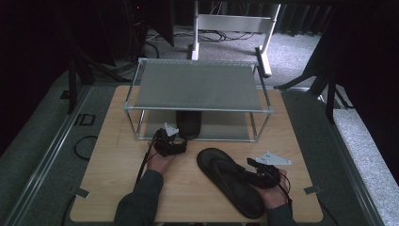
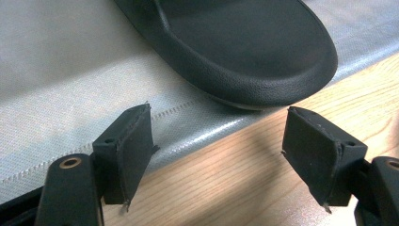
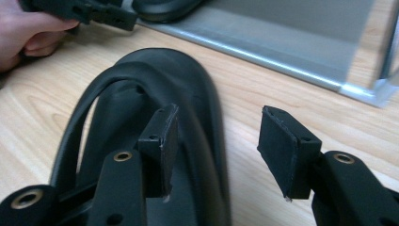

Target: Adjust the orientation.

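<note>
One black flip-flop sandal [image 1: 229, 181] lies on the wooden table [image 1: 117, 179]; its strap and footbed show close up in the right gripper view [image 3: 117, 94]. My right gripper [image 1: 250, 165] [image 3: 220, 113] is open at its right side: one jaw hangs over the footbed, the other over bare wood, and the sandal's edge lies between them with a gap to the pad. A second black sandal [image 1: 188, 123] [image 2: 244, 47] rests on the lower shelf [image 2: 70, 70] of a metal rack. My left gripper [image 1: 179, 143] [image 2: 219, 117] stands open just in front of its heel, holding nothing.
The two-tier rack [image 1: 197, 109] with grey shelves takes up the table's far half; its frame posts stand at the corners. In the right gripper view a hand [image 3: 28, 33] holds the other gripper by the rack's lower rim [image 3: 282, 66]. Cables trail off the left.
</note>
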The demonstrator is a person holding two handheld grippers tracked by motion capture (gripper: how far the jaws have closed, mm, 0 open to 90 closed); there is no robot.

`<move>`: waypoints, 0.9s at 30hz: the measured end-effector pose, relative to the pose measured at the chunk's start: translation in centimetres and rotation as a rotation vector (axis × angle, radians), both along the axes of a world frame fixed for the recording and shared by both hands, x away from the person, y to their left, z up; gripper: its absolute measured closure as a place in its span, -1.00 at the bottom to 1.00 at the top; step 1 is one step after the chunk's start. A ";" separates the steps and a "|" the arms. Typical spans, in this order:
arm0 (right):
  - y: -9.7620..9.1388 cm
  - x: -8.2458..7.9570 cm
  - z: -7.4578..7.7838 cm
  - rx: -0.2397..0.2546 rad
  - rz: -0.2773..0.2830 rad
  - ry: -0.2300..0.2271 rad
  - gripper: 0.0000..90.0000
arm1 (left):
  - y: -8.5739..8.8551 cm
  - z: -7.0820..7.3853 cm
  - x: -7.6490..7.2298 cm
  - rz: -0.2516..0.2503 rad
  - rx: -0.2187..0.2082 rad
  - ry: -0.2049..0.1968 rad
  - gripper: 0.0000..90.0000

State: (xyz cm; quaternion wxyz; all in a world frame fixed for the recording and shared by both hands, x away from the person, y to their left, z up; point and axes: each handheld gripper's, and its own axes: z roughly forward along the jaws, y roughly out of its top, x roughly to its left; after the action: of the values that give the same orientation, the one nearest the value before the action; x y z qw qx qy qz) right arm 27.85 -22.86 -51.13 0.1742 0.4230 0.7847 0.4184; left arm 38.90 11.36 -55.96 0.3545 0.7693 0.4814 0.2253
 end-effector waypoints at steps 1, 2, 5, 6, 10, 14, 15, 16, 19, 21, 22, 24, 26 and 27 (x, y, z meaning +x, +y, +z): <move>0.2 0.0 -0.1 -0.003 0.008 0.003 0.05 | 0.0 0.0 0.0 0.000 0.000 0.000 -0.43; 0.4 0.0 -0.2 -0.006 0.014 0.006 0.06 | 0.0 0.0 0.0 0.000 -0.001 0.000 -0.43; 0.9 0.1 -0.5 -0.013 0.033 0.017 0.07 | 0.0 0.0 0.0 0.000 0.000 0.000 -0.43; 1.1 0.1 -0.6 -0.018 0.039 0.020 0.08 | 0.0 0.0 0.0 0.000 -0.001 0.000 -0.43; 1.7 0.4 -1.0 -0.036 0.048 0.029 0.15 | 0.0 0.0 0.0 0.000 -0.001 0.000 -0.43; 2.0 1.0 -1.4 -0.052 0.045 0.045 0.28 | 0.0 0.0 0.0 0.000 0.000 0.000 -0.43; 2.0 1.1 -1.5 -0.057 0.045 0.047 0.31 | 0.0 0.0 0.0 0.000 -0.001 0.000 -0.43; 2.1 1.1 -1.6 -0.062 0.044 0.047 0.33 | 0.0 0.0 0.0 0.000 0.000 0.000 -0.43; 2.3 1.2 -1.8 -0.087 0.041 0.050 0.43 | 0.0 0.0 0.0 0.000 0.000 0.000 -0.43; 2.4 1.2 -1.8 -0.086 0.046 0.049 0.50 | 0.0 0.0 0.0 0.000 0.000 0.000 -0.43; 2.4 1.2 -1.8 -0.091 0.044 0.046 0.52 | 0.0 0.0 0.0 0.000 -0.001 0.000 -0.43; 2.5 1.2 -1.8 -0.094 0.043 0.042 0.54 | 0.0 0.0 0.0 0.001 0.000 0.000 -0.43; 2.5 1.2 -1.7 -0.099 0.045 0.038 0.56 | 0.0 0.0 0.0 0.001 -0.001 0.000 -0.43; 2.5 1.2 -1.7 -0.099 0.045 0.037 0.58 | 0.0 0.0 0.0 0.001 -0.001 0.000 -0.43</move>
State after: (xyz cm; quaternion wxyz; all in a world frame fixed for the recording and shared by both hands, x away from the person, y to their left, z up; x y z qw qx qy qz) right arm 29.00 -20.37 -52.86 0.1711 0.4037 0.8168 0.3749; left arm 38.90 11.36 -55.96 0.3549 0.7689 0.4818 0.2252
